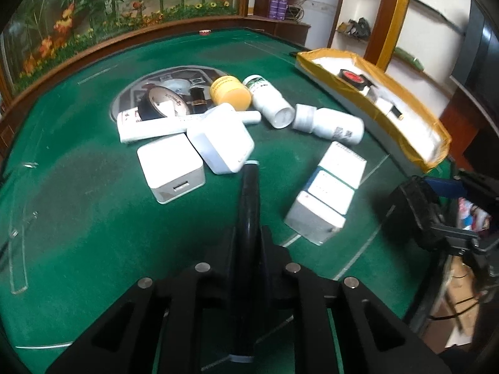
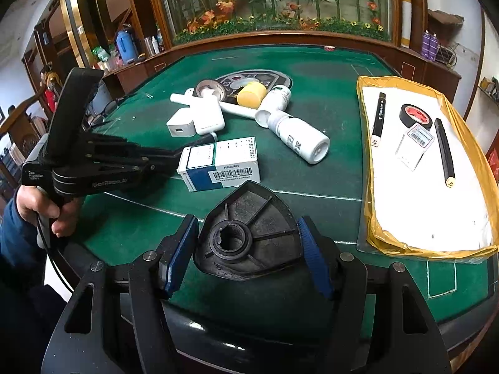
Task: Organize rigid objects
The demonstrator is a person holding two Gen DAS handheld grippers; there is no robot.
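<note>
My left gripper (image 1: pixel 248 240) is shut on a black marker (image 1: pixel 249 193) that sticks out forward over the green table, above a pile of white chargers (image 1: pixel 218 146). My right gripper (image 2: pixel 248 254) is shut on a black triangular plastic part (image 2: pixel 249 230), its blue pads (image 2: pixel 179 252) pressing both sides, above the table's near edge. A white tray with yellow tape rim (image 2: pixel 366 168) lies to the right and holds two markers (image 2: pixel 444 152), a black tape roll (image 2: pixel 416 115) and a clear box (image 2: pixel 414 146). The left gripper (image 2: pixel 179 154) reaches toward the medicine box (image 2: pixel 221 163).
White bottles (image 2: pixel 299 137), a yellow-capped jar (image 2: pixel 251 93), a white stick-shaped piece (image 1: pixel 149 127) and a tape roll (image 1: pixel 162 106) crowd the table's middle near a round inlay (image 1: pixel 174 74). A wooden rail and a flower panel lie behind. A hand (image 2: pixel 40 205) holds the left gripper.
</note>
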